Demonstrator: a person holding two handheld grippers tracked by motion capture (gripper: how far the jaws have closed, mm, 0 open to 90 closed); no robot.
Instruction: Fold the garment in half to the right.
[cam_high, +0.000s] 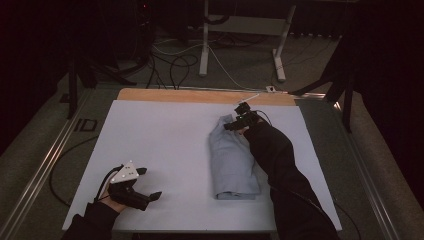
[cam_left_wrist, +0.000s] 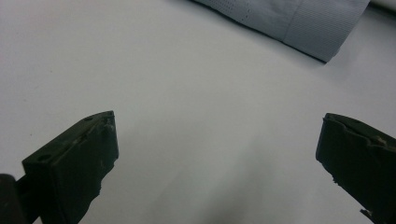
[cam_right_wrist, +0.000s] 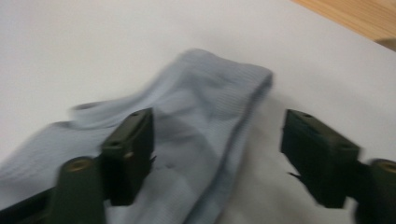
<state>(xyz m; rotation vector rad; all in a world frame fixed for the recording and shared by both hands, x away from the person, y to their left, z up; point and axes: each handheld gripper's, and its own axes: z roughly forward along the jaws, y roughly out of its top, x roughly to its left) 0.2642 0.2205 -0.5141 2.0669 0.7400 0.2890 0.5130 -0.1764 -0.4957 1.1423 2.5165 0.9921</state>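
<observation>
A folded light blue cloth (cam_high: 231, 160) lies right of centre on the white table cover (cam_high: 160, 145). My right gripper (cam_high: 239, 121) hovers over the cloth's far end, and its jaws stand open with the cloth's (cam_right_wrist: 205, 112) edge between and below them, nothing gripped. At the near left my left gripper (cam_high: 150, 184) rests low above the bare cover, jaws wide open. In the left gripper view the cloth's (cam_left_wrist: 299, 23) near corner lies ahead at the top.
A strip of wooden tabletop (cam_high: 200, 95) shows beyond the cover's far edge. Metal rails (cam_high: 45, 165) run along both sides of the table. Cables and a white desk frame (cam_high: 205, 40) are on the floor behind.
</observation>
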